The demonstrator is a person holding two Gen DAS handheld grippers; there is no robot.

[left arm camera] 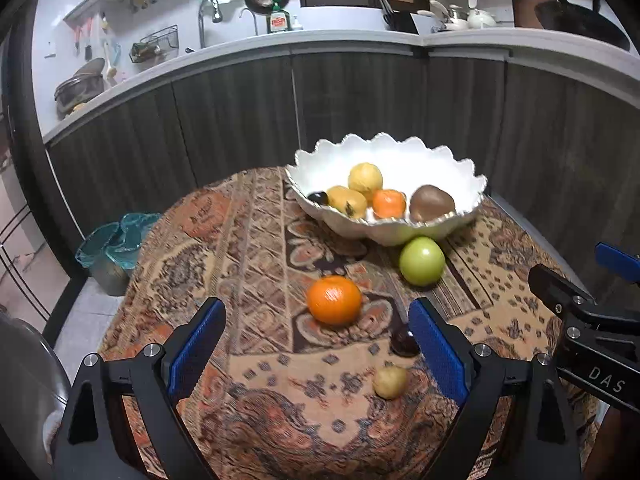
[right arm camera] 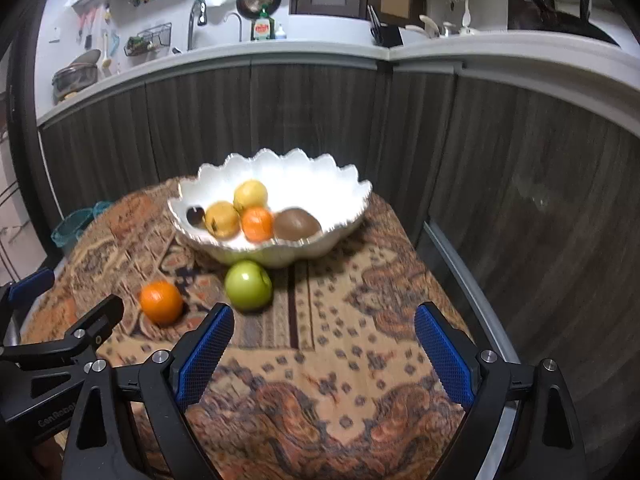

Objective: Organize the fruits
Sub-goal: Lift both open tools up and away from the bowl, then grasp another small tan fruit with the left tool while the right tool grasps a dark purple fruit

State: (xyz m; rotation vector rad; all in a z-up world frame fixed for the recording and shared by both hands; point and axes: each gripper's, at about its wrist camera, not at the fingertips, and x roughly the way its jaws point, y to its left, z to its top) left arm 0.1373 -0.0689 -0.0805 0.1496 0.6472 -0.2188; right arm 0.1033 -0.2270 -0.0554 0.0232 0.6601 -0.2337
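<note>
Fruits partly sorted: five in scalloped white bowl [left arm camera: 460, 168]; orange [left arm camera: 334, 300], green apple [left arm camera: 422, 261] loose on cloth. Left gripper [left arm camera: 316, 344], right gripper [right arm camera: 324, 344] jaws spread, empty, poised to collect.

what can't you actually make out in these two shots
- Dark round fruit, left wrist view: partly hidden behind the left gripper's finger; kind unclear.
- Same fruit and the small yellowish fruit: out of sight in the right wrist view, seemingly behind the gripper.
- Dark item in the white bowl: blurred, partly behind the rim.
- Bottle label on the counter: too small to read.
</note>
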